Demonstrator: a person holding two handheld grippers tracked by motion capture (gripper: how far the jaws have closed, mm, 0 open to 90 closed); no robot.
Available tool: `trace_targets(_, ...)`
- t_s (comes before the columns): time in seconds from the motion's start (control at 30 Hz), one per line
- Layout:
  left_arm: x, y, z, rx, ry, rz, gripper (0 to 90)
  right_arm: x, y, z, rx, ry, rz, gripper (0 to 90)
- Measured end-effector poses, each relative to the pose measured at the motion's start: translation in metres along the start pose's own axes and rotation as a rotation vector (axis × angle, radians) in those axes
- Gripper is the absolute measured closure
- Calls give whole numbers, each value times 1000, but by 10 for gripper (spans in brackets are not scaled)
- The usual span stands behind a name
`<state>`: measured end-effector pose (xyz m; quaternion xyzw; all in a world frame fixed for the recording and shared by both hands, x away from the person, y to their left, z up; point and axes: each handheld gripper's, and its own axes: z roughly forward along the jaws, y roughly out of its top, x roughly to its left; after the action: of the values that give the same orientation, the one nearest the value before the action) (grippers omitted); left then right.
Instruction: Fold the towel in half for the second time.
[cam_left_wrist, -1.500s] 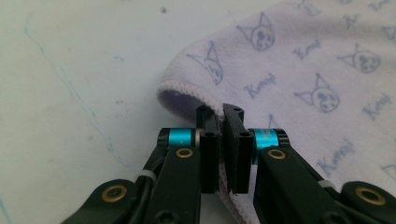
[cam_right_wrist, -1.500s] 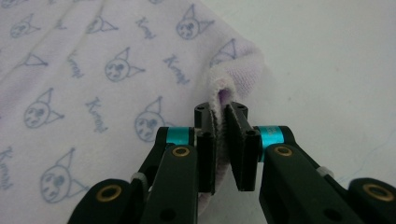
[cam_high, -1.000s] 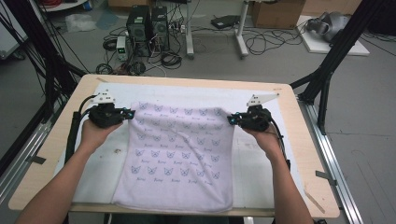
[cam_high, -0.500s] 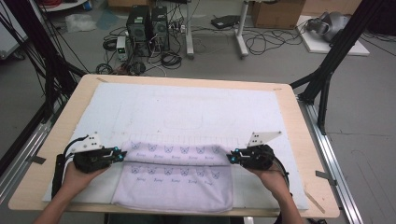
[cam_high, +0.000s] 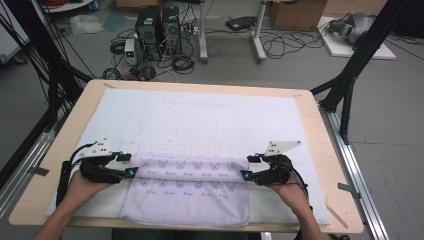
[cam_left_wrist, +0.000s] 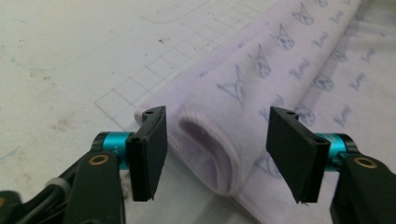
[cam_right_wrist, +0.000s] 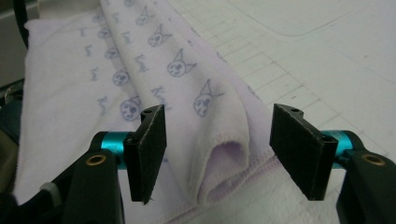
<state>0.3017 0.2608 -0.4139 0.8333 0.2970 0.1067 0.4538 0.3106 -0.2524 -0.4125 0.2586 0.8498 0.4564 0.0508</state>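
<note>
Low in the high view, the towel (cam_high: 187, 192) lies folded on the white mat (cam_high: 210, 117), its far edge doubled over toward the near side; left tongs (cam_high: 131, 165) at the fold's left end, right tongs (cam_high: 246, 167) at its right; both have just been opening, jaws spread clear of the fold between them; beyond, the bare surface (cam_high: 320, 135)

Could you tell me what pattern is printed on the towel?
Pale lilac towel with blue cat-face drawings and small lettering; clearest in the right gripper view.
</note>
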Motion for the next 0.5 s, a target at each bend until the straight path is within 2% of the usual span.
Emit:
trace_targets(0.1,1,6,10,2,-17,-5,408,-5,3,12,23,15,3,368)
trace_targets(0.13,1,6,12,0,-39,7,508,-6,3,15,33,22,6,432)
trace_targets(0.17,1,6,13,-2,-55,25,636,-7,3,16,42,44,4,532)
trace_targets(0.2,0,6,13,0,-59,33,749,-6,3,17,57,60,-9,661)
trace_targets(0.23,-1,5,13,-3,-74,36,813,-5,4,17,65,78,-29,772)
trace_targets(0.27,-2,5,11,-5,-75,40,829,-3,4,16,64,77,-66,811)
trace_targets(0.4,-8,1,-6,-30,-72,54,837,4,6,4,17,81,-77,817)
trace_targets(0.5,-20,-6,-25,-55,-77,73,836,18,5,-11,-27,98,-88,805)
